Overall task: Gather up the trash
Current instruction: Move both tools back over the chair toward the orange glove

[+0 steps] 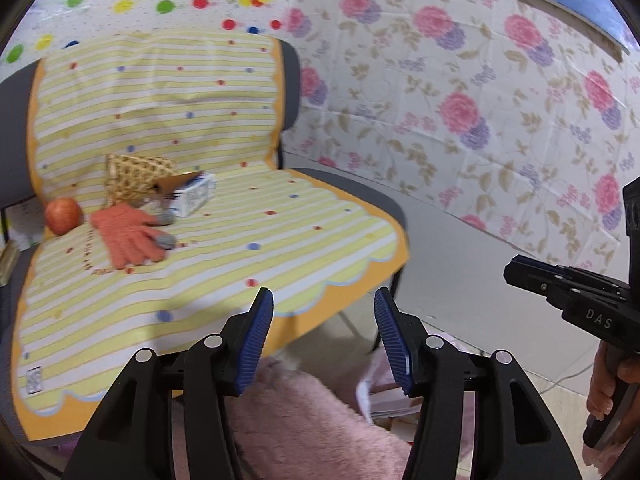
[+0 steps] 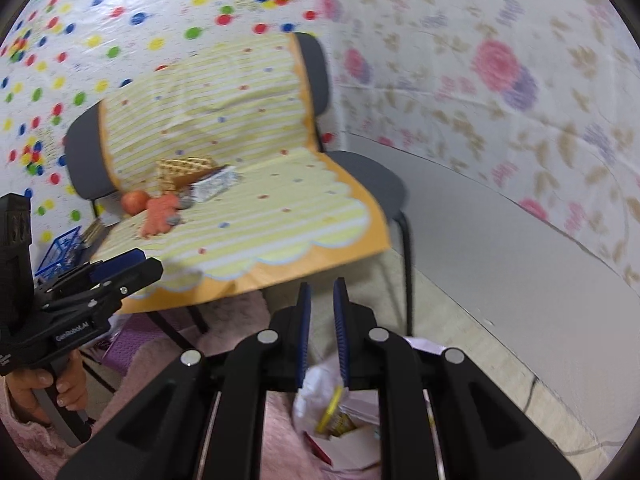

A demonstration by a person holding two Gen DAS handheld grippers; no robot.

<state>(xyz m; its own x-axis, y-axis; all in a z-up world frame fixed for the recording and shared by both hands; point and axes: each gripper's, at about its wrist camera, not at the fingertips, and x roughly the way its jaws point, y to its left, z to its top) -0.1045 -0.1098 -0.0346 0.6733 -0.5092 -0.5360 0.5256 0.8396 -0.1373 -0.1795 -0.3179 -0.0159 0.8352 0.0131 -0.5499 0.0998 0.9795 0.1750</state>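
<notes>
A small printed carton (image 1: 196,199) with its orange flap open lies at the back of the chair seat, where the seat meets the backrest. It leans against a crumpled wrapper (image 1: 136,174) with a tan lattice pattern. In the right wrist view the same carton (image 2: 214,185) and wrapper (image 2: 182,172) sit in that corner, somewhat blurred. Just in front of the wrapper lies an orange knitted glove (image 1: 128,236) with grey fingertips, and beside the glove an apple (image 1: 63,215) rests near the seat's left edge. All of them lie on a yellow-striped cloth (image 1: 248,240) with an orange scalloped border, draped over the seat and backrest of a grey chair (image 1: 362,192).

The left gripper (image 1: 324,300) hovers in front of the seat's front edge, well apart from the carton; its blue-padded fingers (image 1: 260,320) stand wide apart and hold nothing. The right gripper (image 2: 321,292) hangs lower and to the right of the chair, above an open bag of rubbish (image 2: 340,420) on the floor that holds white paper and a yellow-lidded item. Its fingers (image 2: 303,320) are nearly closed, with a narrow gap between the pads and nothing gripped. A pink fluffy rug (image 1: 304,420) lies below the chair. Spotted and floral sheets (image 1: 480,100) cover the walls behind.
</notes>
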